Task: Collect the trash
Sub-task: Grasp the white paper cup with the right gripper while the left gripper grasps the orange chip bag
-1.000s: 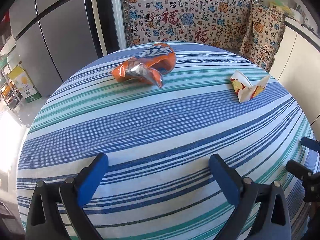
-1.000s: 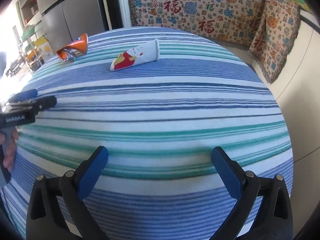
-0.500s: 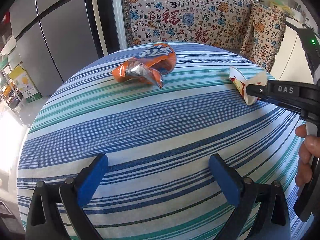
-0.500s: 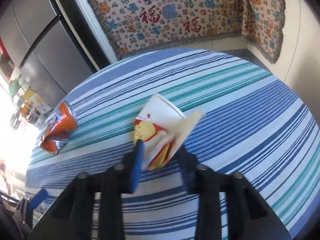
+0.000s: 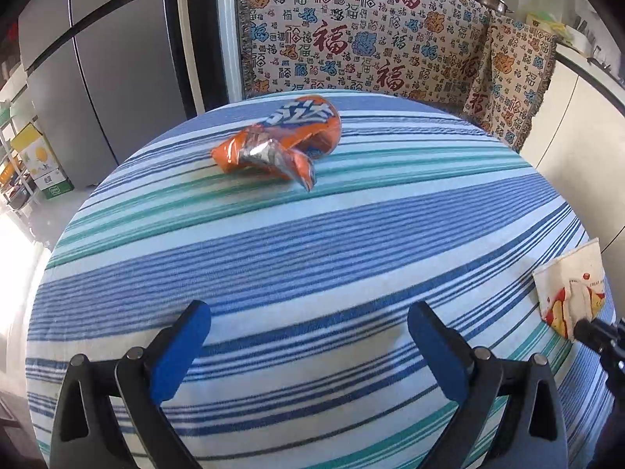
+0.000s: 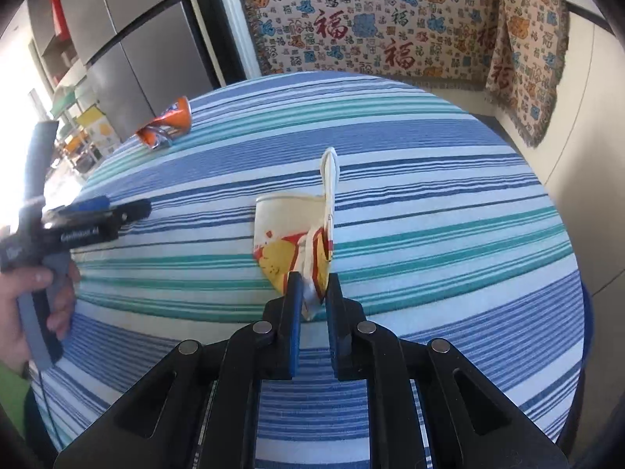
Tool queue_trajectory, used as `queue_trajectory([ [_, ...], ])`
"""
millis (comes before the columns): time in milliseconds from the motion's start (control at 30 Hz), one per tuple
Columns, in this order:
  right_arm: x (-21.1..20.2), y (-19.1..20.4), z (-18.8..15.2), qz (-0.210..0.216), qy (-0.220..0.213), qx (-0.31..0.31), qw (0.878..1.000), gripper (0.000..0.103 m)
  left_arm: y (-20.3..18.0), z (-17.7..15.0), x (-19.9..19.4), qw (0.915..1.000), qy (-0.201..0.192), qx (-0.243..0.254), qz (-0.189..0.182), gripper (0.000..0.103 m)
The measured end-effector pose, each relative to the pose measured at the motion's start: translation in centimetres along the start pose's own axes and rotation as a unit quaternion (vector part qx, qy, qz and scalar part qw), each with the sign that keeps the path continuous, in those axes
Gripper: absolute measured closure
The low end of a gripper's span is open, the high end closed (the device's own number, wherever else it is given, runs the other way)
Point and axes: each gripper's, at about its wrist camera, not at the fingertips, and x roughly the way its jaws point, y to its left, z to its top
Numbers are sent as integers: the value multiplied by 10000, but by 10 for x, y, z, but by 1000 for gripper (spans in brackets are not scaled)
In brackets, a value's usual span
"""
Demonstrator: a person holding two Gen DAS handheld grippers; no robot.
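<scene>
Status: one of two trash items gripped; none seen deposited.

The right gripper (image 6: 312, 287) is clamped on the lower edge of the crushed paper cup (image 6: 291, 230), which is held above the near part of the striped table (image 6: 449, 211). The left gripper (image 5: 308, 336) has its jaws spread wide and holds nothing. The orange snack wrapper (image 5: 281, 142) lies untouched at the far side of the table, well apart from both grippers. No bin is visible; judged remaining: deposit the cup, then collect the wrapper.
</scene>
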Motion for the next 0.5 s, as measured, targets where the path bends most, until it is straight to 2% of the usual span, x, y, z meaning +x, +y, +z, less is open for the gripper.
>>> queue_trajectory([
  [100, 4, 6, -5, -35, -37, -39, 10000, 85, 14, 22, 2, 9998, -195, 99, 17, 0],
  [233, 6, 11, -2, -64, -24, -82, 9999, 84, 33, 52, 20, 9993, -109, 318, -157, 0],
  [300, 5, 16, -3, -144, -16, -189, 9997, 82, 37, 63, 30, 9984, -45, 526, -199, 0],
  [367, 6, 19, -2, -193, 1, -319, 9993, 76, 40, 70, 33, 9975, -115, 692, -121, 0],
  [500, 8, 25, -1, -292, 16, -446, 9986, 74, 42, 81, 29, 9941, -316, 1005, -247, 0],
])
